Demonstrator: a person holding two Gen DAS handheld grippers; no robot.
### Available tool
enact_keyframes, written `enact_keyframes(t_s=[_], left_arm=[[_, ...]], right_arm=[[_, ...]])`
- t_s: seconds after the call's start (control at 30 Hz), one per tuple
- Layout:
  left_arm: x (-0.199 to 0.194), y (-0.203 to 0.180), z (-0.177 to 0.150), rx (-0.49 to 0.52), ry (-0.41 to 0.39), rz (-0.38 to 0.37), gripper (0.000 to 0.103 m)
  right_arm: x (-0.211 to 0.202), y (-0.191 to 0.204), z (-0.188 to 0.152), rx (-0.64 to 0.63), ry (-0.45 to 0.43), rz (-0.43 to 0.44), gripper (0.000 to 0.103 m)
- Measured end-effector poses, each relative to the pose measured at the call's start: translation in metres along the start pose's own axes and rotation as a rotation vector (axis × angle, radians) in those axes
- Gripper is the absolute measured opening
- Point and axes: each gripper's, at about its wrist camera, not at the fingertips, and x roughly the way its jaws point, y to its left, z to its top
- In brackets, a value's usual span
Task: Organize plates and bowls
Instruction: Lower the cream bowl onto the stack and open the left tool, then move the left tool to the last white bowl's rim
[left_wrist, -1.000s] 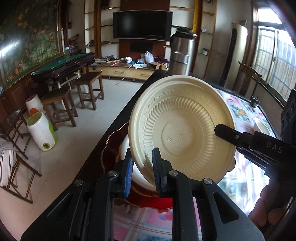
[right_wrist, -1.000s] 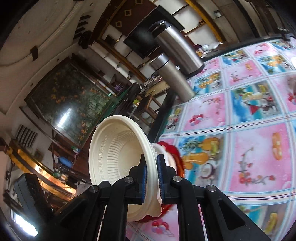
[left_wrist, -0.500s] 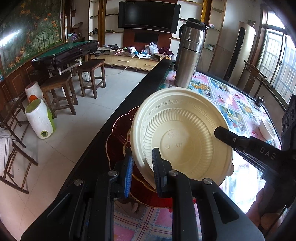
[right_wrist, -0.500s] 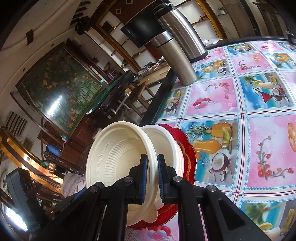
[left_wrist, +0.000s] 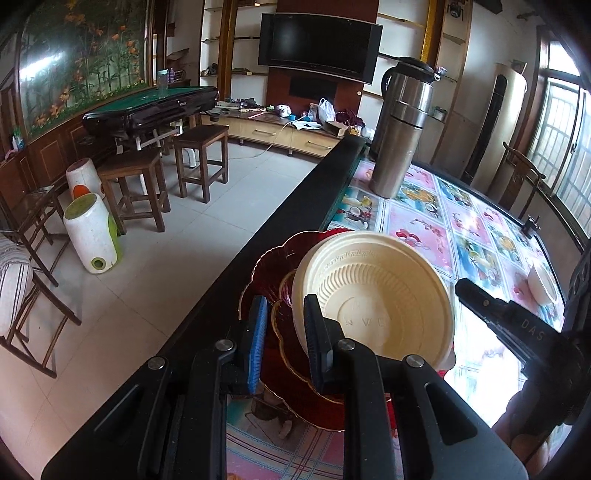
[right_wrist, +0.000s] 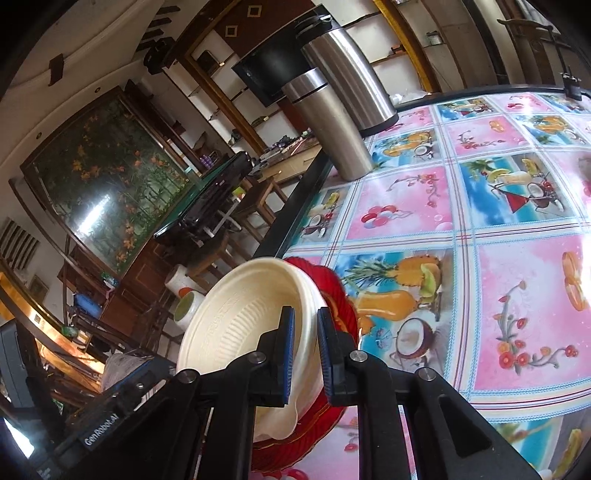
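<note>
While I stand beside the worktop (right_wrist: 517, 314), I see the cream bowl (right_wrist: 236, 325) lying tilted on the red plate (right_wrist: 341, 295), near the dark edge of the worktop. The bowl's hollow side is turned to the right gripper (right_wrist: 306, 332) and its ribbed bottom to the left gripper (left_wrist: 282, 332). Under the bowl's rim I can see more cream rim edges, but I cannot tell whether they belong to a second bowl.

The right gripper comes to the bowl from the side of the worktop. The bowl's wall stands between its two fingers (right_wrist: 288, 332), one finger inside the bowl and one outside. These fingers have just been opening a little. The gap is narrow, and I cannot see the pads pressing on the wall, so the grip looks loose.

The left gripper comes from the opposite side. Its fingers (left_wrist: 258, 332) are a small way apart. The bowl's edge shows just inside this gap, close to the finger on the picture's right side, and the blue pad of the other finger is clear of it. Through the gap I see mostly the red plate. So these fingers clamp nothing that I can see.

Farther along the worktop stand two steel flasks (left_wrist: 400, 129), well apart from the plate.
</note>
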Motion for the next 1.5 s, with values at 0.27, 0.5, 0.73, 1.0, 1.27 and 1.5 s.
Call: enact_keyframes(t_s=[0.27, 0.5, 0.73, 1.0, 1.27, 1.5], left_arm=[[-0.007, -0.031, -0.007, 0.080, 0.002, -0.021, 0.018], [-0.019, -0.095, -0.023, 0.229, 0.004, -0.079, 0.029], [-0.019, -0.179, -0.054, 0.435, 0.057, -0.145, 0.036], [-0.001, -0.253, -0.067, 0.516, 0.196, -0.254, 0.035], [0.021, -0.335, -0.034, 0.526, 0.201, -0.259, 0.046], [0.051, -0.402, 0.018, 0.499, 0.210, -0.281, 0.051]], right_arm=[[-0.020, -0.027, 0.011, 0.054, -0.074, -0.002, 0.015], [-0.041, -0.071, 0.019, 0.129, -0.086, -0.034, 0.016], [-0.081, -0.125, 0.027, 0.209, -0.140, -0.073, 0.017], [-0.157, -0.214, 0.041, 0.343, -0.272, -0.145, 0.019], [-0.220, -0.292, 0.057, 0.446, -0.365, -0.231, 0.029], [-0.228, -0.333, 0.100, 0.516, -0.354, -0.218, 0.033]])
